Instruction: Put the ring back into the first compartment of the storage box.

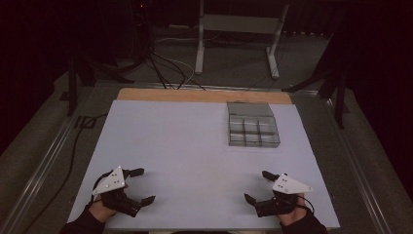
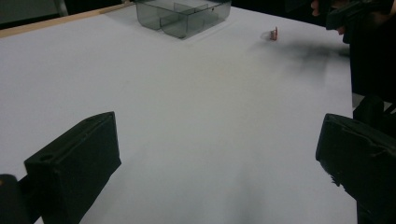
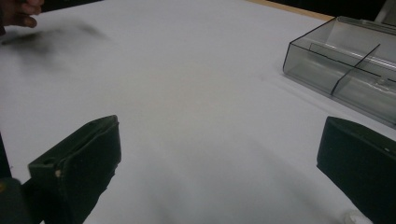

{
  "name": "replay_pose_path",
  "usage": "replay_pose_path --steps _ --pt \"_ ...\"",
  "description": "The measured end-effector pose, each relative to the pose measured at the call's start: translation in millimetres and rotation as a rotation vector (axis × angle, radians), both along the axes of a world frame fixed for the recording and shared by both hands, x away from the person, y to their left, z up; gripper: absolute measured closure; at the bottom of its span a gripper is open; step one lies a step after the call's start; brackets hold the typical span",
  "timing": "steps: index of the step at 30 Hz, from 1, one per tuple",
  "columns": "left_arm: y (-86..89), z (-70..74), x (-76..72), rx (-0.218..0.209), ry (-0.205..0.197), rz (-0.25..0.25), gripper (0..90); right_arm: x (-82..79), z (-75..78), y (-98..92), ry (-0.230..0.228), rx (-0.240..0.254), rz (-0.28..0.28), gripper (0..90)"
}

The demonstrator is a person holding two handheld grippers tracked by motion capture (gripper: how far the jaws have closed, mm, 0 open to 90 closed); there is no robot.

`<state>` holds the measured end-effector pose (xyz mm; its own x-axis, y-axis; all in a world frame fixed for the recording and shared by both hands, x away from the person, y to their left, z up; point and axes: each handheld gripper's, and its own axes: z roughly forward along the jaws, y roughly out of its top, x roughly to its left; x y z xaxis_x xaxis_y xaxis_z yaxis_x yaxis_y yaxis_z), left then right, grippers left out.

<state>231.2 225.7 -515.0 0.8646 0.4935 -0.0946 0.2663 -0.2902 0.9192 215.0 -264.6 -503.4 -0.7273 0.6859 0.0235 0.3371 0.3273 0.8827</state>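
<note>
A clear plastic compartment box (image 1: 253,124) stands empty at the back right of the white sheet (image 1: 185,146). My left gripper (image 1: 144,185) lies near the front left edge, jaws wide apart with nothing between them. Near the front right, my right gripper (image 1: 256,185) is open the same way. In the left gripper view my left gripper (image 2: 217,158) looks over bare sheet toward the box (image 2: 184,14), and a small reddish piece (image 2: 274,33) lies on the sheet near the other hand (image 2: 355,16). My right gripper (image 3: 219,158) faces bare sheet in its own view, with the box (image 3: 345,65) at the right.
A wooden strip (image 1: 204,95) borders the far edge of the sheet. Beyond it are metal table legs (image 1: 199,44) and black cables (image 1: 165,68) on a dark floor. Metal rails (image 1: 44,161) run along both sides of the table.
</note>
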Motion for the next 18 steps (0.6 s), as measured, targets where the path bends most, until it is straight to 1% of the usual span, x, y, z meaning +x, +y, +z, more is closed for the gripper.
replay_pose_path --steps 1,4,7,10,13,18 --pt "0.0 0.0 0.1 0.002 0.0 -0.001 0.5 -0.2 -0.3 0.2 0.009 0.0 0.002 0.0" --pt "-0.5 0.1 0.2 -0.004 0.003 -0.004 0.5 -0.4 -0.9 1.0 0.012 -0.013 0.009 0.0" --pt "-0.8 0.1 0.2 -0.002 0.003 -0.005 0.5 -0.8 0.0 2.2 0.016 -0.011 0.018 0.0" --pt "-0.3 0.4 0.1 -0.011 0.004 -0.005 0.5 -1.8 0.6 3.8 0.021 -0.015 0.029 0.0" --pt "-0.3 0.4 0.0 -0.008 0.003 -0.007 0.5 -2.1 1.4 5.4 0.027 -0.018 0.035 0.0" --pt "-0.7 0.7 -0.2 -0.016 0.004 -0.009 0.5 -1.9 4.2 7.1 0.025 -0.007 0.044 0.0"
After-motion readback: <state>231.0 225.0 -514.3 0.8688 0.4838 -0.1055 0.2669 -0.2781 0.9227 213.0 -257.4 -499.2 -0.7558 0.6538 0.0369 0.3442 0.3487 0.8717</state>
